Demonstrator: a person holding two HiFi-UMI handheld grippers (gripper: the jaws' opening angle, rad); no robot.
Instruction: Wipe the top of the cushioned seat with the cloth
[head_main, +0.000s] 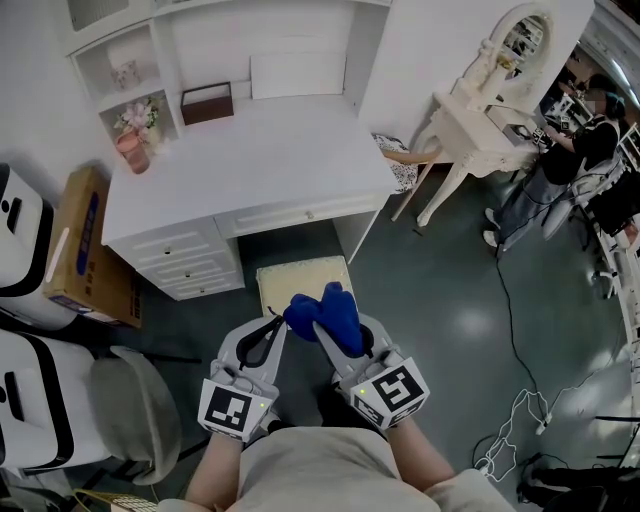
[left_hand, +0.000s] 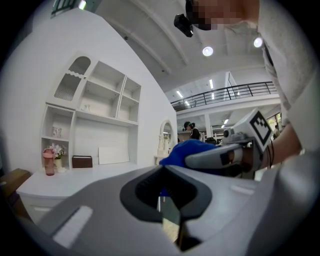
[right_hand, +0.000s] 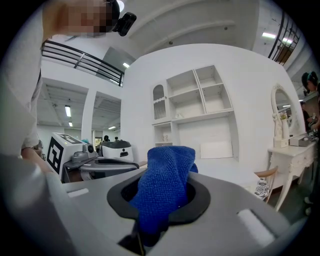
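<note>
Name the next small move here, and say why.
Probably lower the right tool forward and down until the cloth touches the seat. The cloth is bunched in that tool's jaws and seems to be held in the air over the seat's near edge. No wiping can start before contact.

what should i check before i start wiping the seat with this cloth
1. Cloth gripped: ok, the blue cloth is clamped in the right claw.
2. Cloth spread flat: not ok, it is bunched into a wad.
3. Cloth on the cushioned seat: not ok, it is held up near the height of the desk top.
4. Seat top bare: ok where visible; the near part is hidden by the claws.
5. Left claw free: cannot tell, its jaws are together beside the cloth and may nip an edge.
</note>
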